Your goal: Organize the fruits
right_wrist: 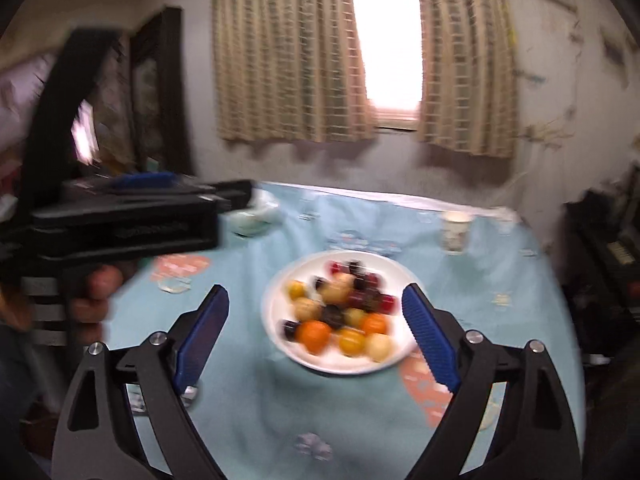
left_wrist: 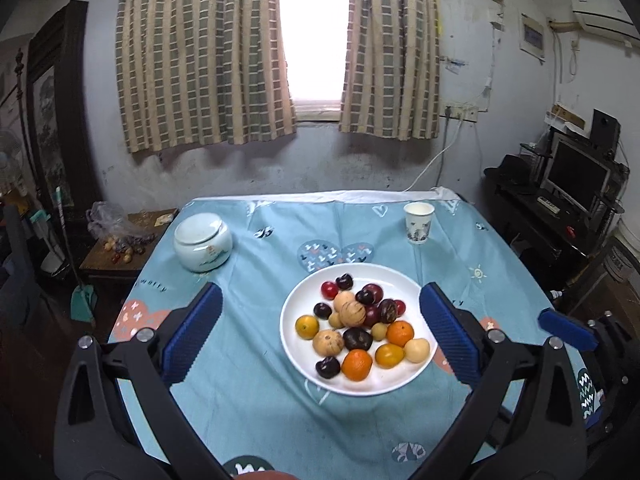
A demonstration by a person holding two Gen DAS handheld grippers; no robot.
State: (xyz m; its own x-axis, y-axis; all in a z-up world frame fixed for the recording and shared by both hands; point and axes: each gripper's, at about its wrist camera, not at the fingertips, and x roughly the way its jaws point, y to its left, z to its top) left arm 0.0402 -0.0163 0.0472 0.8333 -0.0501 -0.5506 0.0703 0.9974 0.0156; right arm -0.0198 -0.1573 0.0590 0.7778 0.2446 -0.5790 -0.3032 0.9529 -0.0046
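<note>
A white plate sits mid-table on the light blue cloth, holding several fruits: oranges, dark plums, tan round fruits, yellow ones and small red ones. My left gripper hovers above the near side of the plate, open wide, nothing between its blue pads. The right wrist view is blurred. It shows the same plate ahead, and my right gripper is open and empty above the cloth. A blue pad of the right gripper shows at the right edge of the left wrist view.
A pale lidded ceramic jar stands at the back left and a paper cup at the back right. Left of the table is a low side table with a bag of fruit. A dark desk with a monitor stands on the right. A hand holds the left gripper.
</note>
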